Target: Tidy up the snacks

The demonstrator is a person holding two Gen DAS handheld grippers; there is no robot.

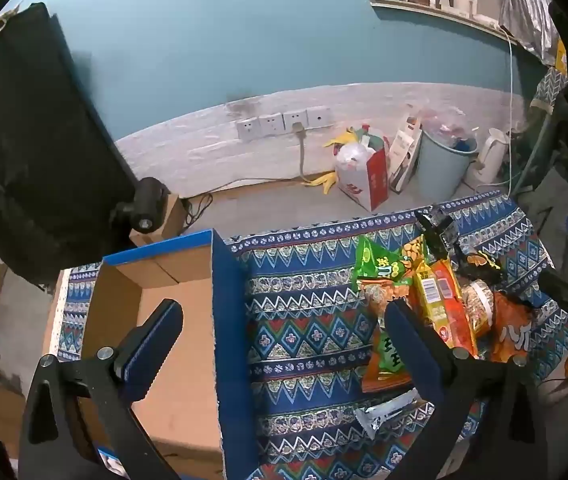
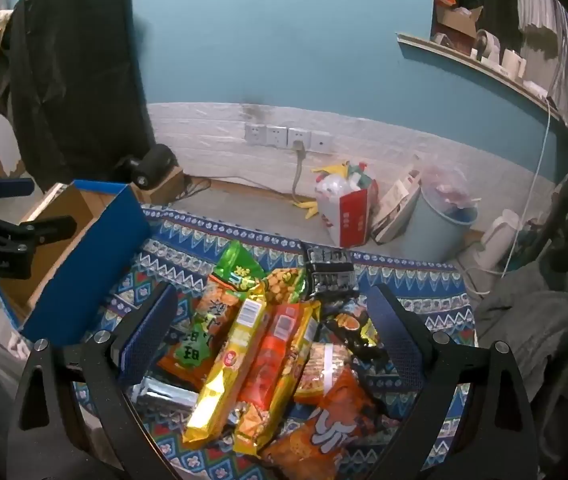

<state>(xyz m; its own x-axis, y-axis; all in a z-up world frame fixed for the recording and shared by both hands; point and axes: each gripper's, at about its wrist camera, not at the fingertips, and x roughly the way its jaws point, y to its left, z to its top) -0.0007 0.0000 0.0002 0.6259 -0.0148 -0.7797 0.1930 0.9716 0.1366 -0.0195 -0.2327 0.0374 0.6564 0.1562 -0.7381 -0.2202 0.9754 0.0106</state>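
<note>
Patterned surface [image 1: 303, 320] carries a box [image 1: 172, 320] and snacks [image 2: 252, 344]. Right gripper [image 2: 276, 336] spread wide above snacks. Left gripper [image 1: 284, 344] wide, empty, box edge below.

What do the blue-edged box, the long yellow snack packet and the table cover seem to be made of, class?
Blue-edged box: corrugated cardboard, it seems; matte brown inside, blue printed outside.
Long yellow snack packet: glossy plastic or foil film; it shines and crinkles.
Table cover: probably woven or printed cloth; matte, patterned.
</note>
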